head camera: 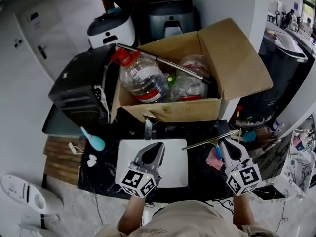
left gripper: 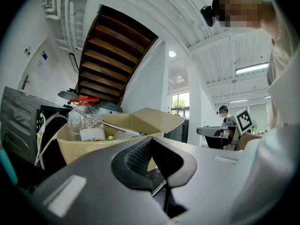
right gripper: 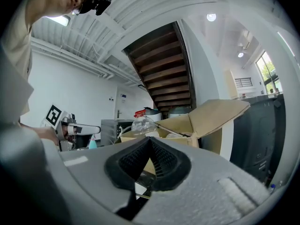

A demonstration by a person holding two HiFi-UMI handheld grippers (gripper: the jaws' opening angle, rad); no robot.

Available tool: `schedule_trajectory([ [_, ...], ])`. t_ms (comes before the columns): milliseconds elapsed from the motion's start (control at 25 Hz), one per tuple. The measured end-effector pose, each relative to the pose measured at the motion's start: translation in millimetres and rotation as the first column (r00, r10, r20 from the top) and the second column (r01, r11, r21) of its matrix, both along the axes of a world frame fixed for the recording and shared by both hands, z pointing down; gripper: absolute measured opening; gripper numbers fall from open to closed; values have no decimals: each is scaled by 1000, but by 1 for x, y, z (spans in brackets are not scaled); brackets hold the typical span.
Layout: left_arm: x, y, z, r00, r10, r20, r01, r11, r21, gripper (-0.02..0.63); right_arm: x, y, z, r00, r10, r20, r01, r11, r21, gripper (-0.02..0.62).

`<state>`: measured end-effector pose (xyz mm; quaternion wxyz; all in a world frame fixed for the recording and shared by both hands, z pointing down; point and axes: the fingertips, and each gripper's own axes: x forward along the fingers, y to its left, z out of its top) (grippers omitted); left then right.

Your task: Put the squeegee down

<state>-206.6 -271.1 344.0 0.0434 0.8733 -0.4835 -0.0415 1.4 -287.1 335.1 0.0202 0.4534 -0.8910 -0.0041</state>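
With the squeegee [head camera: 210,141] apparently lying flat toward the bench's [head camera: 106,167] right edge, just beside the right gripper [head camera: 226,143], whose jaws meet on nothing like the left gripper's [head camera: 158,146], withdraw straight back without nudging it.

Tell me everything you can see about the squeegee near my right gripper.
The squeegee is a long, thin, metal-looking blade bar with a short blue handle joined near its right end. It lies slanted on the dark counter, with its left end over the edge of the white board. A pink cloth lies by the handle. The right gripper sits right at the bar, jaws together, with nothing seen between them.
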Motion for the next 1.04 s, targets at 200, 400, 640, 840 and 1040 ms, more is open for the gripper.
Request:
schedule_trajectory([
  [200,-5,-3,15,1000,-3,-17,3,1000,-21,14,-5,1,6,1000,-15,-20,15,1000,-7,2],
  [400,-9,-3,19,1000,-7,-25,6,1000,-30,14,-7,-1,11,1000,-9,-13,8,1000,-28,2],
  [640,-13,-6,25,999,-10,-33,8,999,-43,14,-11,-4,21,1000,-9,-28,8,999,-47,2],
  [840,-13,-10,30,999,-5,-35,3,998,-57,14,-10,-7,26,1000,-5,-18,3,998,-69,2],
  [1040,-9,-17,31,1000,3,-28,-4,998,-56,14,-8,-12,29,1000,-7,4,7,996,-86,2],
])
